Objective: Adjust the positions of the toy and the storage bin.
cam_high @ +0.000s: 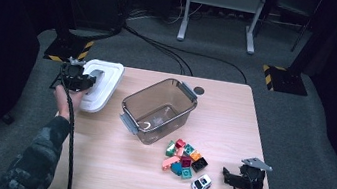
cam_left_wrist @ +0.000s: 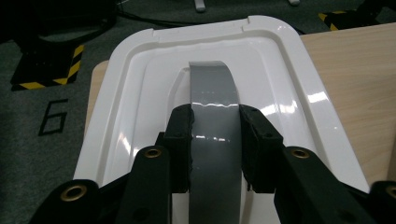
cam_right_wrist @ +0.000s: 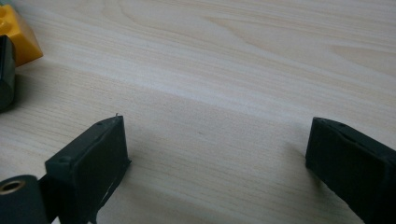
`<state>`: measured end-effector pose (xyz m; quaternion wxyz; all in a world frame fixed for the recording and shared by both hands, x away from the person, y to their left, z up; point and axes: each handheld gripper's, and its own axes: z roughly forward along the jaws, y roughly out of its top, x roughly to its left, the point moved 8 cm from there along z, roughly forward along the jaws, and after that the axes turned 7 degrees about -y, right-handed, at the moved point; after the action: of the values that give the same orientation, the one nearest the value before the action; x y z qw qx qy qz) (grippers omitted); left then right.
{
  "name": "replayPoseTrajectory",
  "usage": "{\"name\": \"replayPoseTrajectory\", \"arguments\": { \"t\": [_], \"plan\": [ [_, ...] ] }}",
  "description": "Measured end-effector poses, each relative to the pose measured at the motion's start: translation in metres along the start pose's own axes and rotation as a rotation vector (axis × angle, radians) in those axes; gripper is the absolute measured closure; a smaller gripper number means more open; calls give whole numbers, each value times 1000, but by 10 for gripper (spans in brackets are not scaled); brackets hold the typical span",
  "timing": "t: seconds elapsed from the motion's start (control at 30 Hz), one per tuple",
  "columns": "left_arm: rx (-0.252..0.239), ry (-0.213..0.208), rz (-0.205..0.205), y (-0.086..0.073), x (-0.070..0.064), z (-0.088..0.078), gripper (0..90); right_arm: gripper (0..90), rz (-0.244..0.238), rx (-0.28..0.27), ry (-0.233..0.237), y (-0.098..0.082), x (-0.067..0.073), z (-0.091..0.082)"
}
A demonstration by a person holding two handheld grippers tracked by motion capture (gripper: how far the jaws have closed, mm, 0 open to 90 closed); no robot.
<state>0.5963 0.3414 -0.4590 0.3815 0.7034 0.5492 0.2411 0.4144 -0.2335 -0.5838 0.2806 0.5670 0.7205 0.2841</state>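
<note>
Left gripper view: left gripper (cam_left_wrist: 215, 140) clamps the white lid's (cam_left_wrist: 140, 93) grey handle (cam_left_wrist: 212, 93), running straight away; right gripper (cam_right_wrist: 217, 154) gapes

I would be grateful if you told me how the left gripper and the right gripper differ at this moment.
The left gripper is shut on the grey handle of the white lid; the right gripper stands open with nothing but bare table between its jaws. The left sits at the table's far left corner over the lid, the right near the front right edge beside the toy bricks. Both have black jaws and a trailing cable.
</note>
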Motion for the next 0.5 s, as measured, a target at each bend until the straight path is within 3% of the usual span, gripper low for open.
{"name": "replayPoseTrajectory", "arguments": {
  "t": [0.5],
  "plan": [
    [86, 28, -72, -42, 11, 33, 667, 48, 1, 0, 0, 0, 0, 0]
  ]
}}
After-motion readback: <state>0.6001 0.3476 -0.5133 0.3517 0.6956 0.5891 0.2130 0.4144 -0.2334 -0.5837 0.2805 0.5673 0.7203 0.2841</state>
